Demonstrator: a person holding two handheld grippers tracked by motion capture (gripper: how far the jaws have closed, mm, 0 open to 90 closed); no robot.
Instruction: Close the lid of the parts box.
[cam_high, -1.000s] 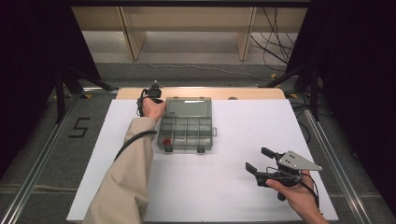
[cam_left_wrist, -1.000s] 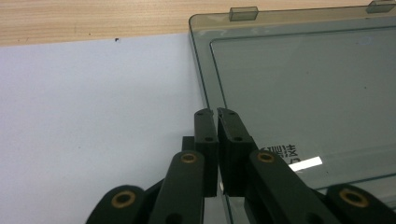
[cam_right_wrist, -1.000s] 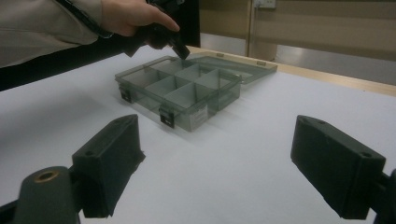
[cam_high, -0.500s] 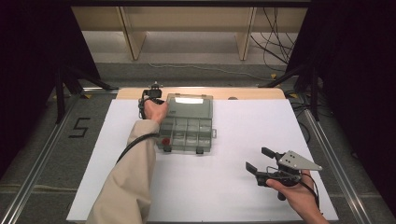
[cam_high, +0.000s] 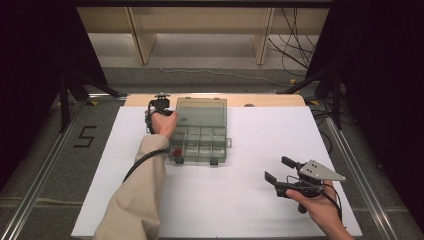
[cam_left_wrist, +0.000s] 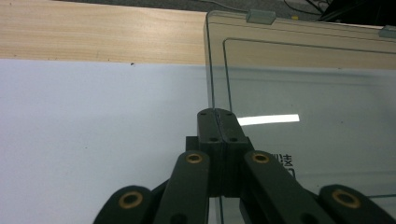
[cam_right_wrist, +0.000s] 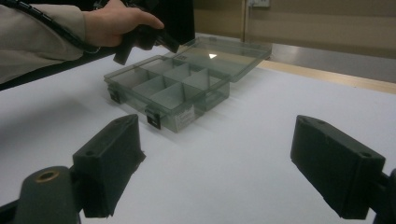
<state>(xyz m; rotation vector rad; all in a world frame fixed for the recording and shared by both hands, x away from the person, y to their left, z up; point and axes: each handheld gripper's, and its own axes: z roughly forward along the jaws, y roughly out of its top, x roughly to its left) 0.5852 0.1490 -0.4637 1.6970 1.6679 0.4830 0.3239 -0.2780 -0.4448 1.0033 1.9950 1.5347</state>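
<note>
A clear grey compartment box (cam_high: 200, 145) sits on the white table cover, its lid (cam_high: 202, 111) swung back and lying nearly flat behind it. My left gripper (cam_high: 164, 109) is at the lid's left edge, and in the left gripper view its jaws (cam_left_wrist: 217, 116) are shut on that edge of the lid (cam_left_wrist: 303, 93). Something small and red (cam_high: 177, 151) lies in the box's front-left compartment. My right gripper (cam_high: 277, 168) stands open near the front right, apart from the box. In the right gripper view the gripper (cam_right_wrist: 224, 158) faces the box (cam_right_wrist: 173, 88) with nothing between its jaws.
A strip of wooden tabletop (cam_high: 270, 100) runs along the far edge of the white cover (cam_high: 225, 200). Beyond it stand shelf legs (cam_high: 262, 35) and cables on the floor. Black stands flank the table. A floor mark "5" (cam_high: 85, 136) lies left.
The lid has swung further back and now lies flatter behind the box, with the left gripper still on its edge. The right gripper has not moved.
</note>
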